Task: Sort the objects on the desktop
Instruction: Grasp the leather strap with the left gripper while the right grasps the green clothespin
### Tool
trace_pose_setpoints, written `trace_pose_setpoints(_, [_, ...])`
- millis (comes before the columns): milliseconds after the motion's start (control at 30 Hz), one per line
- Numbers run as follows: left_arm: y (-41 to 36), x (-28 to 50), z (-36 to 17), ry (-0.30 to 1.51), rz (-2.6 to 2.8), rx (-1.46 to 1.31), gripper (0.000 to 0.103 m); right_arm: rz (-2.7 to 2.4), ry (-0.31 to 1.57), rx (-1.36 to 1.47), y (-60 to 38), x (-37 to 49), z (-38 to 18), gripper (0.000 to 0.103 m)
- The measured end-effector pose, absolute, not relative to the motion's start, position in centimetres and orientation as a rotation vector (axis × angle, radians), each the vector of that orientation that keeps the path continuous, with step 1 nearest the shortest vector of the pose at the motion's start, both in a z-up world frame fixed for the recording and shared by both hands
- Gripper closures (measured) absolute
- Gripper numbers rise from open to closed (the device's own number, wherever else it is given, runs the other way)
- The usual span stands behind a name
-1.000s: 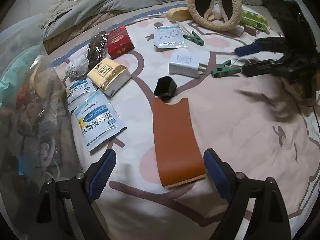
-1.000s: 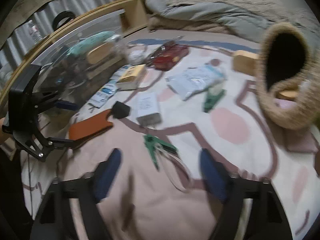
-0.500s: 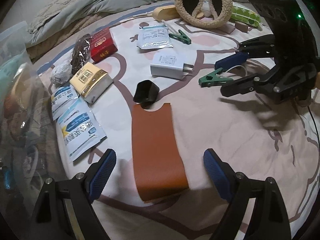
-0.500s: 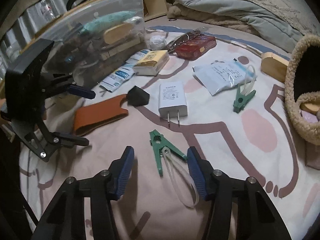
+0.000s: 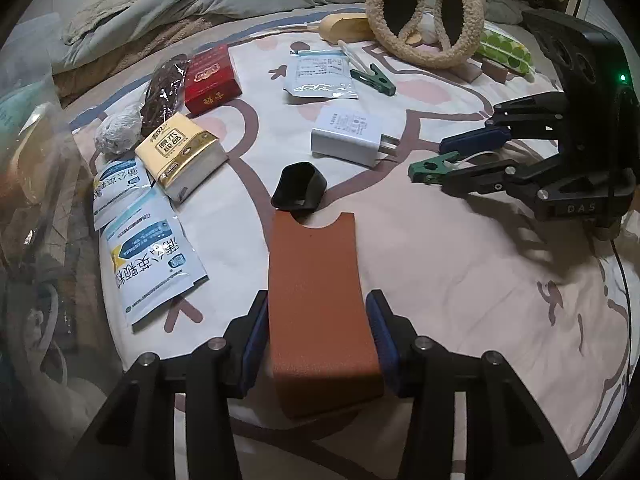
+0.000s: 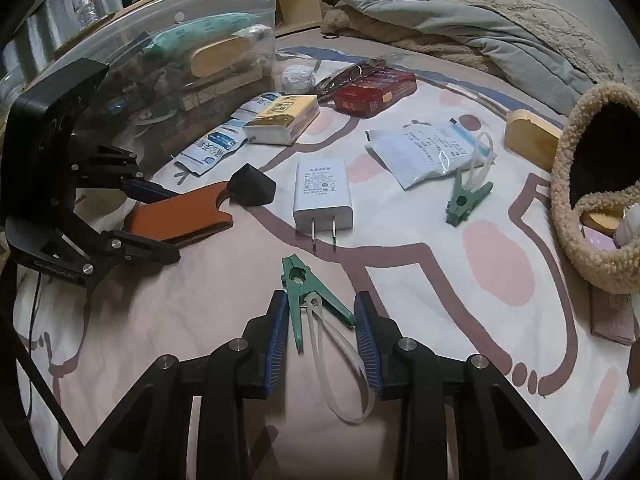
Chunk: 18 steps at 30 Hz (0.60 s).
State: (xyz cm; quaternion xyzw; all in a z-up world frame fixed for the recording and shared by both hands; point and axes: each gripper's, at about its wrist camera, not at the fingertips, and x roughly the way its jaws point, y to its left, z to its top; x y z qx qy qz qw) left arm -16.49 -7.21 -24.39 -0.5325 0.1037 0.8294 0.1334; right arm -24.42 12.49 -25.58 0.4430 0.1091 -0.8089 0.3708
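Note:
A brown leather sleeve (image 5: pixel 316 272) lies flat on the patterned bedsheet, and my left gripper (image 5: pixel 317 304) is shut on its near end, a blue pad against each long edge. The right wrist view shows the same sleeve (image 6: pixel 176 212) between the left gripper's (image 6: pixel 168 224) fingers. A green clip (image 6: pixel 300 284) with a white loop lies between the pads of my right gripper (image 6: pixel 321 304). Its jaws are closing, and both pads touch the clip's handles. In the left wrist view the right gripper (image 5: pixel 446 166) sits at the right with the clip (image 5: pixel 430 168) sticking out.
A black cap (image 5: pixel 300 188) touches the sleeve's far end. Beyond lie a white charger (image 5: pixel 348 136), a second green clip (image 5: pixel 374 80), sachets, a yellow tissue pack (image 5: pixel 180 156) and a red box (image 5: pixel 210 78). A clear bin (image 6: pixel 160 40) stands left, a fuzzy basket (image 6: pixel 592 200) right.
My left gripper went from wide open around the sleeve to shut on its edges. The right gripper's jaws narrowed step by step onto the green clip.

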Motion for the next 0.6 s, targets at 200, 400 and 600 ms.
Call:
trace_pose_setpoints(200, [-7.4, -16.4, -23.8, 0.289, 2.415, -1.531, 0.055, -2.088, 0.229, 1.151, 13.0, -24.2, -25.3, 0.069])
trace_pose_setpoints(400, [-7.1, -16.2, -22.4, 0.283, 2.437, -1.5, 0.056, -2.099, 0.164, 1.155, 13.2, -24.1, -24.4, 0.069])
trace_pose_setpoints(600, [-6.6, -15.7, -20.8, 0.291, 2.443, -1.458, 0.056, -2.114, 0.152, 1.128, 13.0, -23.2, -22.7, 0.069])
